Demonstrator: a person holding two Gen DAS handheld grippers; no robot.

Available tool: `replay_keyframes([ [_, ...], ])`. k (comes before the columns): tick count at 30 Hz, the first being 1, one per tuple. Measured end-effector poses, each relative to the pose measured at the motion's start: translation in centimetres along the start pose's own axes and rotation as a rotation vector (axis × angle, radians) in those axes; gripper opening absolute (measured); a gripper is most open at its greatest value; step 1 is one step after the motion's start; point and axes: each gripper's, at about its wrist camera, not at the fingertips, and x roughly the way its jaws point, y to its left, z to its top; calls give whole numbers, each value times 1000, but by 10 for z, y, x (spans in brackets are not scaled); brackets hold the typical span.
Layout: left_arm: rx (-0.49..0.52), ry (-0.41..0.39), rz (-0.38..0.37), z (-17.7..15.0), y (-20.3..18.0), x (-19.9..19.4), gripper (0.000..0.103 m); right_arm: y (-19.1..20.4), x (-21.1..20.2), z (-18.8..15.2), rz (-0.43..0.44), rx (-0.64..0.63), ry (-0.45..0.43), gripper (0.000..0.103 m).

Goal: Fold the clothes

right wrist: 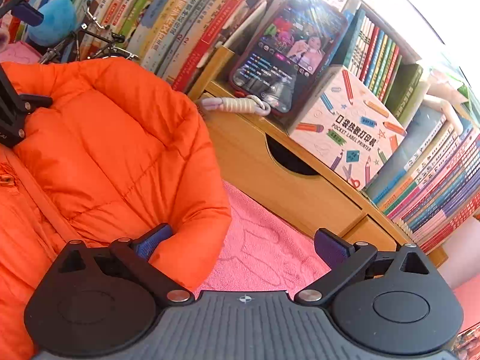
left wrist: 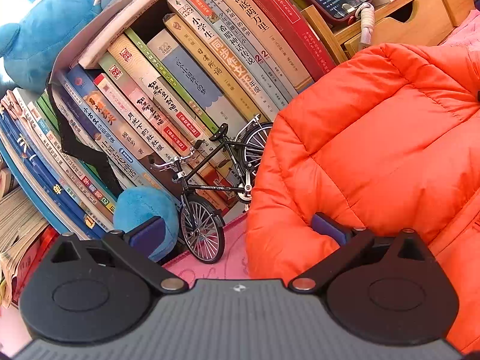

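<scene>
orange puffer jacket [left wrist: 375, 150] on the pink towel [right wrist: 264, 252], both claws wide open

the left claw [left wrist: 238, 229] has its jaws spread wide, with one blue pad [left wrist: 328, 228] pressed against the jacket's edge and the other out by the blue plush toy [left wrist: 141, 210]. the right claw [right wrist: 240, 244] is just as wide, one pad [right wrist: 153, 240] touching the jacket's rim and the other over bare towel. neither is gripping anything. behind the jacket there's a little model bicycle [left wrist: 216, 186], rows of books [left wrist: 180, 90], a phone [right wrist: 285, 57] and a wooden drawer box [right wrist: 285, 186].

Packed bookshelf [left wrist: 168, 96], wooden drawer unit [right wrist: 288, 192], pink cloth surface [right wrist: 264, 258], bright glare
</scene>
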Motion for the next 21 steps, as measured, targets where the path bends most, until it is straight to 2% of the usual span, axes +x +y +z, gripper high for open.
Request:
replay_keyframes([
  [5,16,2,-59,2,14,-1,103,-10,7,-7,38,5,-8,102],
  [7,8,-18,-46,8,19,-11,103,-11,3,0,30,-6,-5,101],
  [9,-7,-42,-26,13,24,-21,103,-8,-8,10,-9,-19,-61,100],
  [12,-29,-78,3,21,31,-38,103,4,-21,30,22,-20,-165,100],
  [14,4,-45,34,19,22,-34,103,21,-20,43,44,-35,-203,100],
  [17,53,6,52,7,10,-22,103,49,-14,56,90,-72,-201,100],
  [21,-8,27,24,-8,13,-10,103,71,-4,51,107,-136,-151,100],
])
